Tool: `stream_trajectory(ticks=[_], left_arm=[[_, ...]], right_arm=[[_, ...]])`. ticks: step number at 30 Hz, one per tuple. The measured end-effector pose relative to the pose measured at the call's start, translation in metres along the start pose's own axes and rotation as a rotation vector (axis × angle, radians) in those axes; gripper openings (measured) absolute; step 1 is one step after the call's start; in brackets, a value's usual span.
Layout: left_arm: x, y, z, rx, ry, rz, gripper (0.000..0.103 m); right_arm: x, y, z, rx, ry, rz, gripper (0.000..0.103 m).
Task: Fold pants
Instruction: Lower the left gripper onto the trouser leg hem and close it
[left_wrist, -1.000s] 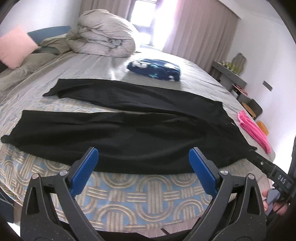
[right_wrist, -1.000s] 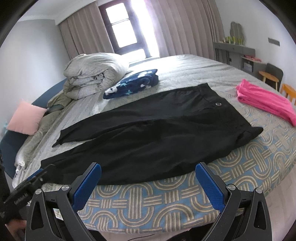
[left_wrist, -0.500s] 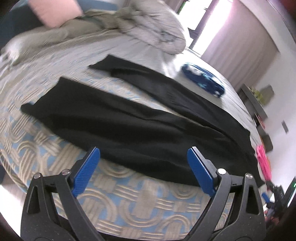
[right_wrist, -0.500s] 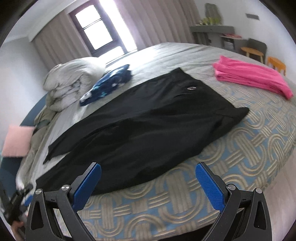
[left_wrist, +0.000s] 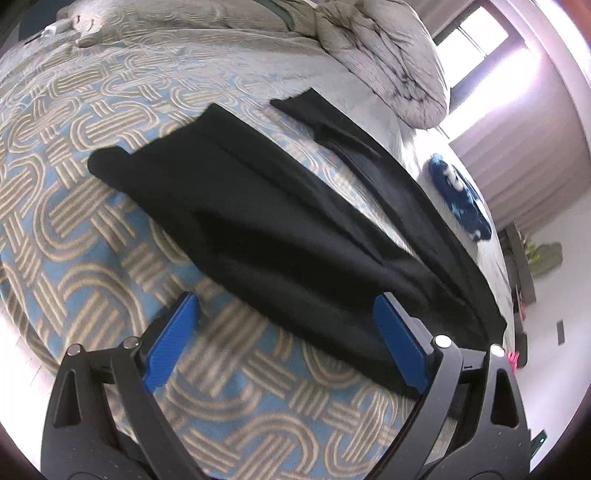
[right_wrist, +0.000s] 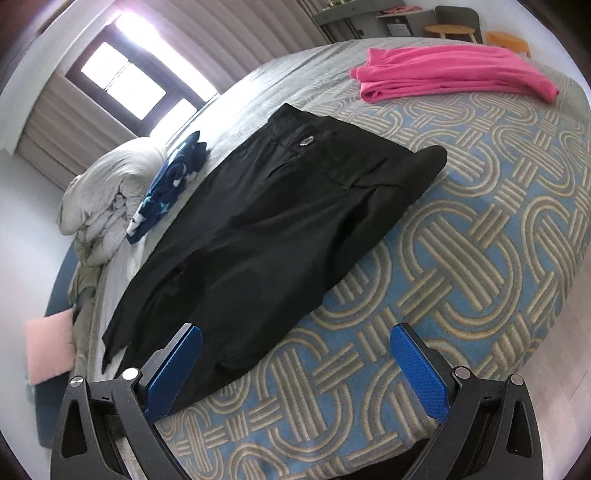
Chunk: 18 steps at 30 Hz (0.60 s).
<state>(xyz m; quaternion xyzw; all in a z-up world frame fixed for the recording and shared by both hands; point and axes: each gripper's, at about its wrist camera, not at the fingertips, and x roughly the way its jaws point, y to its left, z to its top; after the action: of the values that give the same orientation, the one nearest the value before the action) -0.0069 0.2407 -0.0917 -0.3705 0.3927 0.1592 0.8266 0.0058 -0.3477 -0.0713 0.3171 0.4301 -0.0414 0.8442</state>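
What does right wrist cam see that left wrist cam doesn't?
Right wrist only: the pants' waistband with its metal button, the folded pink garment and a pink cushion.

Left wrist only: both leg cuffs, the near one at.

Shared: the black pants flat on the patterned bedspread, the grey duvet, the navy blanket. Left gripper and right gripper are open, holding nothing.

The black fabric pants lay spread flat across the patterned quilted bed, legs apart. Behind them sat a navy printed bundle beside a bunched grey duvet. A folded pink garment lay off past the waistband.
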Motion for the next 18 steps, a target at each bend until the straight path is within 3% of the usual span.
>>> stream_trajectory(ticks=[5, 9, 10, 12, 18], left_arm=[[0.009, 0.014, 0.019, -0.091, 0.012, -0.07, 0.095], [0.015, 0.024, 0.033, -0.156, 0.016, -0.114, 0.093], [0.016, 0.027, 0.035, -0.172, 0.018, -0.122, 0.091], [0.018, 0.032, 0.038, -0.203, 0.021, -0.124, 0.076], [0.019, 0.035, 0.037, -0.202, 0.021, -0.108, 0.055]], right_arm=[[0.009, 0.001, 0.01, 0.004, 0.01, -0.004, 0.103], [0.013, -0.005, 0.022, 0.062, 0.026, 0.041, 0.103], [0.014, -0.007, 0.025, 0.082, 0.033, 0.056, 0.103], [0.018, -0.013, 0.03, 0.125, 0.046, 0.085, 0.103], [0.024, -0.025, 0.047, 0.208, 0.047, 0.121, 0.102]])
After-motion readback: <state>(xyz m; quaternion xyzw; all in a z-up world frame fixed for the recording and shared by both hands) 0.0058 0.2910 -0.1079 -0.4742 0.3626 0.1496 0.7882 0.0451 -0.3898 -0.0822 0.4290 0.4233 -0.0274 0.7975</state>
